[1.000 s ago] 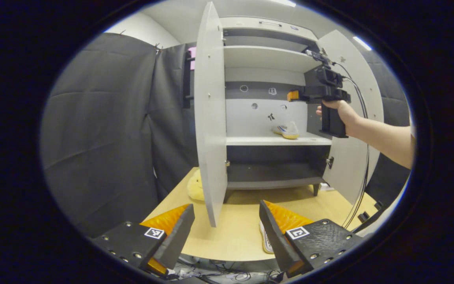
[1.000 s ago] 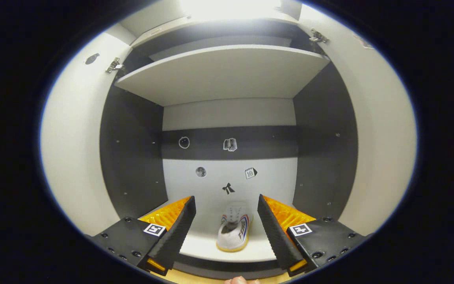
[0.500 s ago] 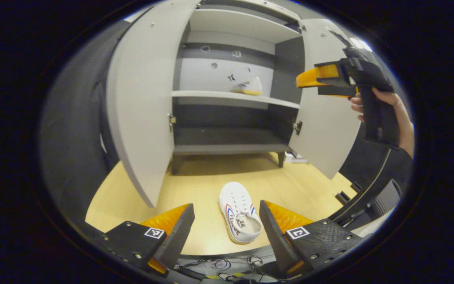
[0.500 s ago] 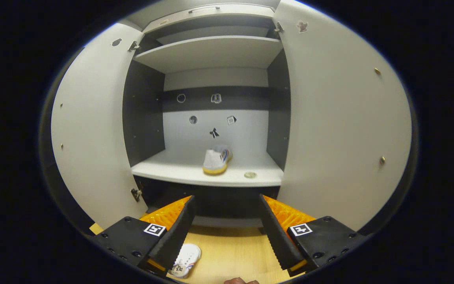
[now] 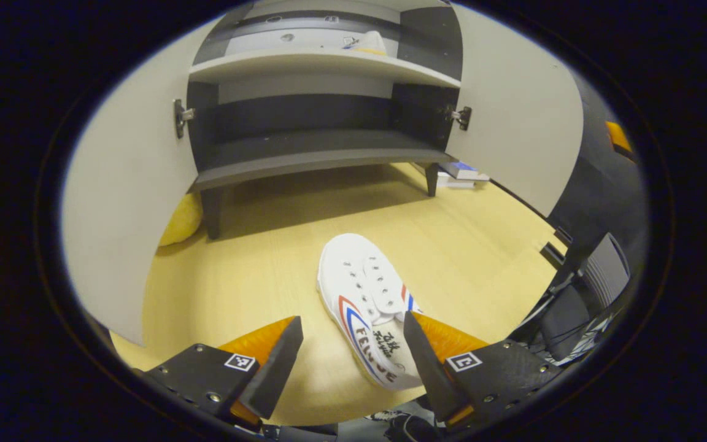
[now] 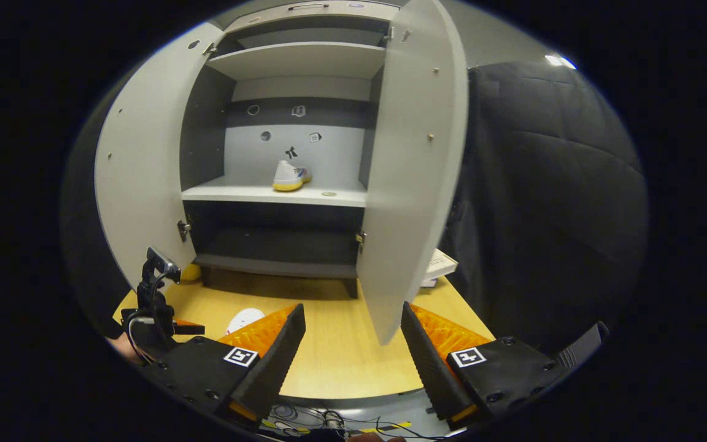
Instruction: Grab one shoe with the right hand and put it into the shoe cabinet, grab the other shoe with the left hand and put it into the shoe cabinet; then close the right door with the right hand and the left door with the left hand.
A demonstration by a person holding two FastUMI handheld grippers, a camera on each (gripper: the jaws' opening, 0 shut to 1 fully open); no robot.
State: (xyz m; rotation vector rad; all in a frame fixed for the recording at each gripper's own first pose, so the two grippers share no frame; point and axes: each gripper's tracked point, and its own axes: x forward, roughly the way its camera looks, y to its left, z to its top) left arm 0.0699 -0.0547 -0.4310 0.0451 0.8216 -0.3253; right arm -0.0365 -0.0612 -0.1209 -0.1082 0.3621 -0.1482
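Lowered since the earlier frame, the left gripper [image 5: 352, 353] is held with jaws spread over the second shoe [image 5: 366, 307] on the table [image 5: 218, 288] for grasping, while the empty, open right gripper [image 6: 353, 353] is drawn back from the shelved shoe [image 6: 288, 176].

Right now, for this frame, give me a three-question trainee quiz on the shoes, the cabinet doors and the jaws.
1. True or false: both cabinet doors are shut.
2. Where is the shoe that is not yet stored? A) on the tabletop B) on the bottom shelf C) in the right gripper
3. Fill in: the stored shoe rests on the ___ shelf.

Key: 1. False; the left door and right door stand open. 2. A, by the left gripper, jaws open. 3. Middle.
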